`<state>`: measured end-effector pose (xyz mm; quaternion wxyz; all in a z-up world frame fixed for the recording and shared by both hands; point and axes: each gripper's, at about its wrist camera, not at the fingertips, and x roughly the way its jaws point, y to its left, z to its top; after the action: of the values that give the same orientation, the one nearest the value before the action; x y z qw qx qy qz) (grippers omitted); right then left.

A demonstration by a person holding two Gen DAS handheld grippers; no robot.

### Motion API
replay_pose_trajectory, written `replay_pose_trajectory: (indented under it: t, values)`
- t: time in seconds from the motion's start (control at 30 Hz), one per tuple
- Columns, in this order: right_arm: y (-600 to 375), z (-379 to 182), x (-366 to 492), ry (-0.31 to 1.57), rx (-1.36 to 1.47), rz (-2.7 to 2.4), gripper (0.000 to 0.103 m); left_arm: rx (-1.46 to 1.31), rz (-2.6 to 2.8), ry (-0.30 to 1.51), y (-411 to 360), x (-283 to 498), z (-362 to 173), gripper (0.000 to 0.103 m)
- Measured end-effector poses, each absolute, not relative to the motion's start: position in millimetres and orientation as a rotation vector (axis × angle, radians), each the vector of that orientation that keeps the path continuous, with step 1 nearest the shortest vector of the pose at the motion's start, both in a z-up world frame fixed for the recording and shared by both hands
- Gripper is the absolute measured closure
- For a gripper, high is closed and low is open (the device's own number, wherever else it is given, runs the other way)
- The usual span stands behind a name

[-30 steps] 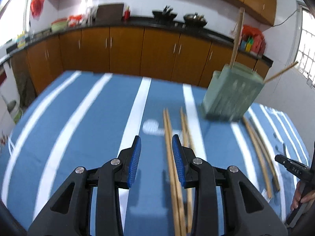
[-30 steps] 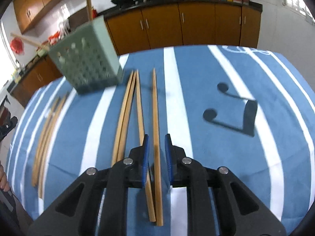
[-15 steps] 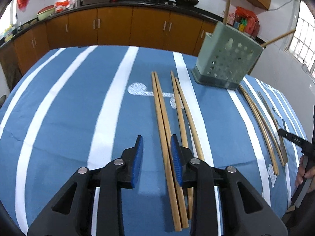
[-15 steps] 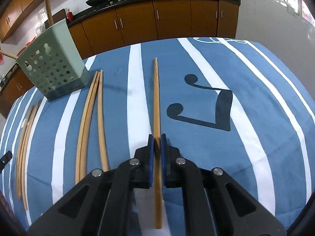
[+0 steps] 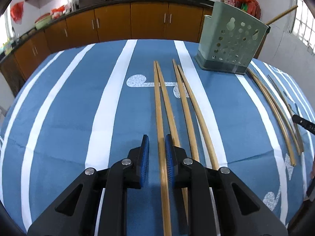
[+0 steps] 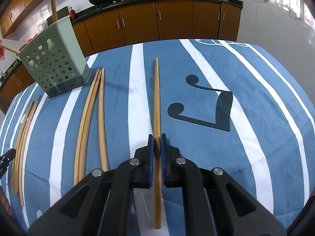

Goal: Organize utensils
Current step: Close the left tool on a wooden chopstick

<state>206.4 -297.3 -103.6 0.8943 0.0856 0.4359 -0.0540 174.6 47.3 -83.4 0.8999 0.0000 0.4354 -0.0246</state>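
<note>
In the left wrist view several bamboo chopsticks lie lengthwise on the blue striped cloth [image 5: 65,118]. The leftmost chopstick [image 5: 158,102] runs between the blue pads of my left gripper [image 5: 157,137]. Its jaws are closing, with a gap still on the left side of the stick. In the right wrist view my right gripper [image 6: 157,137] is shut on a single chopstick [image 6: 157,98] that points away along a white stripe. The green perforated holder [image 5: 230,45] [image 6: 53,66] stands at the far side with a few sticks [image 6: 52,0] in it.
A pair of chopsticks [image 5: 187,106] lies just right of my left gripper and a curved bundle [image 5: 271,106] further right. Three chopsticks [image 6: 88,118] and another bundle [image 6: 23,133] lie left of my right gripper. Wooden cabinets [image 6: 137,25] line the back wall.
My left gripper sank toward the cloth, shifted over the leftmost chopstick and narrowed its jaws around it. My right gripper closed on the single chopstick and then stayed put.
</note>
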Motion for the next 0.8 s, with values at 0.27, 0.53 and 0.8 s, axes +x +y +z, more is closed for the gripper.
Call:
replay_pose_trajectory:
  t: [0.27,0.53,0.8]
  values:
    - [-290,-103,208,0.900,0.153,-0.080,0.094,-0.003,-0.020,0.897,54,181,-83,0.095]
    - [-289,-104,218,0.877,0.129,-0.079,0.095,-0.097,0.028,0.873,84,200,-85,0.096]
    - [-289,-106,219,0.864,0.134,-0.082,0.095,-0.128,0.017,0.873,89,201,-85,0.095]
